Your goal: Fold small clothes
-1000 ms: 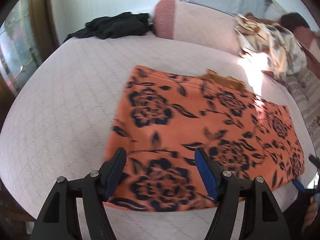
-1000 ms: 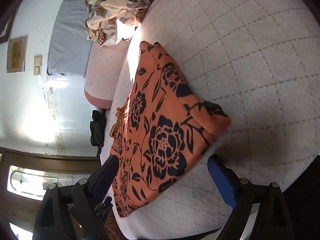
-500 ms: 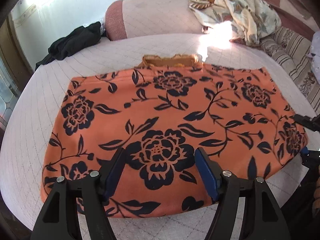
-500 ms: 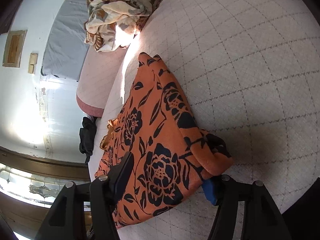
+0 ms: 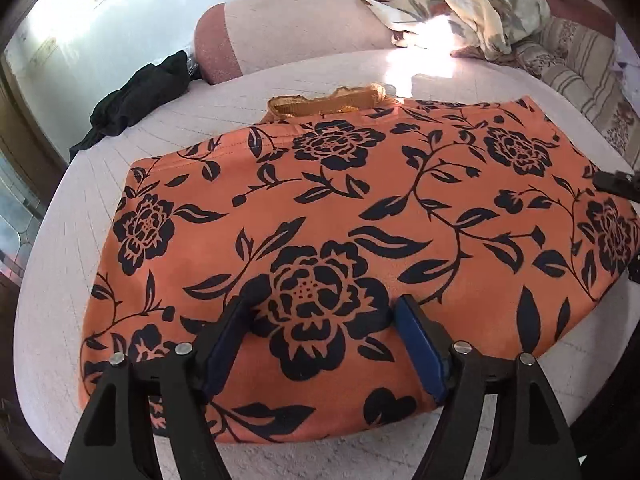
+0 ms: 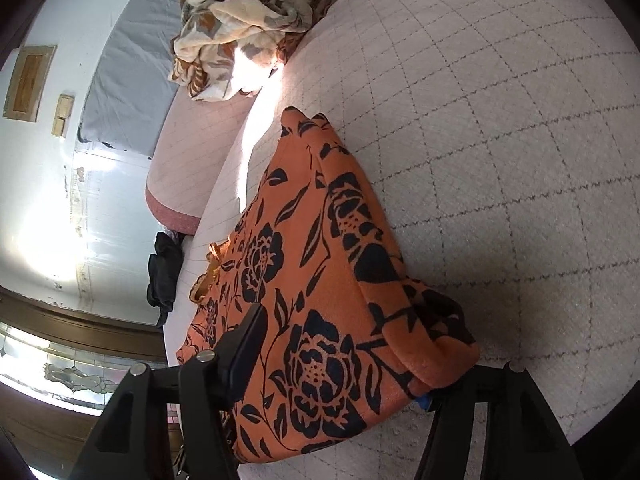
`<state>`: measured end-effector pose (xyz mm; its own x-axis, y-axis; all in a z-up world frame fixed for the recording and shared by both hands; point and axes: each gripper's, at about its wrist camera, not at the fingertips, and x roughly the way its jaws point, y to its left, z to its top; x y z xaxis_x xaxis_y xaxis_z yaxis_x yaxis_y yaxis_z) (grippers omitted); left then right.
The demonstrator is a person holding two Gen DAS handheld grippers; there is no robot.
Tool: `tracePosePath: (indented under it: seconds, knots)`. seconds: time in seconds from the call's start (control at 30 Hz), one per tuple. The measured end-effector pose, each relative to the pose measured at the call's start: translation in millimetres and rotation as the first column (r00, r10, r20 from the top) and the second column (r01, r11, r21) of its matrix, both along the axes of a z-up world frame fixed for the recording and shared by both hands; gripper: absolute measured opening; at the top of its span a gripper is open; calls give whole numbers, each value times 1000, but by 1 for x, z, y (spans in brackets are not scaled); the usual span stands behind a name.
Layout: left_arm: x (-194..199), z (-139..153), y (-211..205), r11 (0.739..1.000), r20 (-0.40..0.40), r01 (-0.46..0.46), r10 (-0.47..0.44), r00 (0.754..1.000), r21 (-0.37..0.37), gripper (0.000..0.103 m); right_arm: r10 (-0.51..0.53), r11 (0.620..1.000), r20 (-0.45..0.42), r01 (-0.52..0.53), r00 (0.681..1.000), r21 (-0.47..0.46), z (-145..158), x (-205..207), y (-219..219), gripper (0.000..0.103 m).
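Observation:
An orange garment with dark blue flowers lies folded flat on the pale quilted bed; a mustard collar sticks out at its far edge. My left gripper hovers over the near edge at a large flower. Its jaws are opening, with cloth under them and the blue pads not pressing on it. My right gripper straddles the garment's right corner, one finger over the cloth and one hidden beneath it. Its jaws are closing but still wide. One of its fingers shows at the right edge of the left wrist view.
A black garment lies at the bed's far left beside a pink bolster. A cream floral blanket is heaped at the back right, near striped cushions. The bed's front edge is just below both grippers.
The left gripper swung from the garment's left part to the middle of its near edge and rolled. The right gripper slid onto the corner and its jaws narrowed around it.

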<state>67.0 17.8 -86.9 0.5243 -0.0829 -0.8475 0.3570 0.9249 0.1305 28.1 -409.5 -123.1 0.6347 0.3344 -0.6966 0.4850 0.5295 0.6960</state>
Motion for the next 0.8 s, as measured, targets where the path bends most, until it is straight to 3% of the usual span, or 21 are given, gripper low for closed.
tracePosePath:
  seconds: [0.07,0.13,0.2,0.23,0.27,0.3,0.33,0.37,0.47,0.6,0.7,0.8]
  knots:
    - [1,11,7,997,-7,-25,24,1000,-67,76,11,1000,-10,-11,1000,-19,2,4,1,67]
    - [-2,22,12,993,39,-30,35,999,-113,76,23,999,-19,-24,1000,-47,4,7,3,66]
    - [2,11,10,996,13,-4,5,1000,-89,76,33,996,-27,-35,999,-79,6,9,7,65]
    - [7,-9,2,999,-67,30,-32,997,-39,77,33,995,-32,-35,999,-92,6,10,9,65]
    - [3,-12,1,998,-16,52,-52,999,-21,81,35,994,-35,-39,999,-107,7,11,10,64]
    - [1,-10,0,998,15,64,-64,998,-12,81,42,991,-39,-47,998,-122,8,13,12,47]
    - [3,-8,2,998,-2,57,-57,998,-33,81,68,986,-47,-74,997,-146,11,16,16,30]
    - [6,-5,7,996,-21,49,-50,999,-68,80,94,978,-55,-103,994,-183,15,20,20,23]
    - [14,7,31,982,-53,-5,-5,999,-189,79,170,916,-56,-179,984,-358,47,31,47,20]
    - [22,38,93,942,-1,-151,158,987,-301,79,327,781,12,-263,945,-566,110,45,114,19]
    - [19,59,155,876,8,-292,320,948,-384,79,456,676,38,-318,889,-665,138,50,176,19]
    - [15,61,205,813,-15,-410,444,896,-414,79,584,577,12,-404,812,-710,138,55,246,19]
